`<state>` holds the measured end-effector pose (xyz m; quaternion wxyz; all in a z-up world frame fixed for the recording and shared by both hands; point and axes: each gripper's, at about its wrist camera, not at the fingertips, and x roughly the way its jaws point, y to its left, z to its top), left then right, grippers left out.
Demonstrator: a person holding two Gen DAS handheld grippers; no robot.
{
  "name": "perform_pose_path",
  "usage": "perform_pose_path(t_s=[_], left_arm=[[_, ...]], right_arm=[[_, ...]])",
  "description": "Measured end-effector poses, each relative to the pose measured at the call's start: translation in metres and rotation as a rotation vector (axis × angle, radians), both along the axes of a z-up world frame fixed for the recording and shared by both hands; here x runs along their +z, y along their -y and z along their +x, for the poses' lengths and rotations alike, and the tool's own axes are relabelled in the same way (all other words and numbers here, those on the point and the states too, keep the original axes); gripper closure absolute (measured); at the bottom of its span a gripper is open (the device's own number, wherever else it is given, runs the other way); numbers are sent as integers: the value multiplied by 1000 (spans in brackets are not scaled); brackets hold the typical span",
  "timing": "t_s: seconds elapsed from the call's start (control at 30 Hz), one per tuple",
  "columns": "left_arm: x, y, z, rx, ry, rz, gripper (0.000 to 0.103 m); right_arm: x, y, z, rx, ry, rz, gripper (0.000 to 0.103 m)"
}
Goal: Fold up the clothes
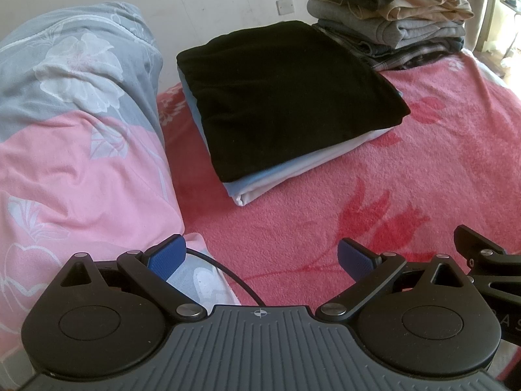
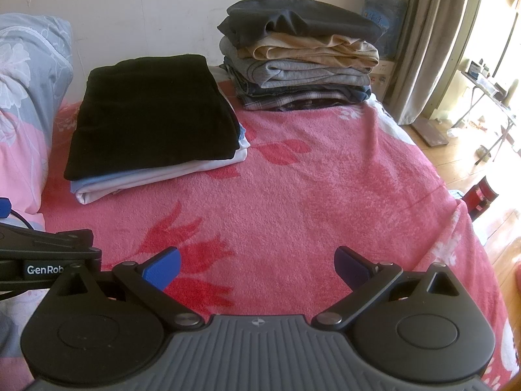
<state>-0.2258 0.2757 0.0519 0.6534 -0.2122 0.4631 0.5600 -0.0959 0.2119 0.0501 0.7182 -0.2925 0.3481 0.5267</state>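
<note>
Both grippers hang over the near edge of the bed (image 2: 309, 195), side by side, holding nothing. Left gripper (image 1: 262, 257): jaws wide apart. Right gripper (image 2: 257, 265): same. Folded stack (image 1: 286, 97), black on top, lies ahead toward the far left corner, nearer the left gripper. Taller pile (image 2: 299, 55) sits at the far edge, ahead of the right gripper; probably the next garment's source.

Pink blanketed bed (image 2: 325, 179) under two clothes piles (image 2: 149, 123) (image 2: 299, 55), floral pillow (image 1: 75, 123).
</note>
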Motion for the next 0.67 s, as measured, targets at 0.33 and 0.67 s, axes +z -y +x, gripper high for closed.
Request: perform_pose_path(t_s=[0.33, 0.67], left_arm=[[0, -1, 0, 0, -1, -1, 3], [0, -1, -1, 1, 0, -1, 3]], right_arm=[[0, 0, 0, 0, -1, 0, 1], [-1, 0, 0, -1, -3, -1, 1]])
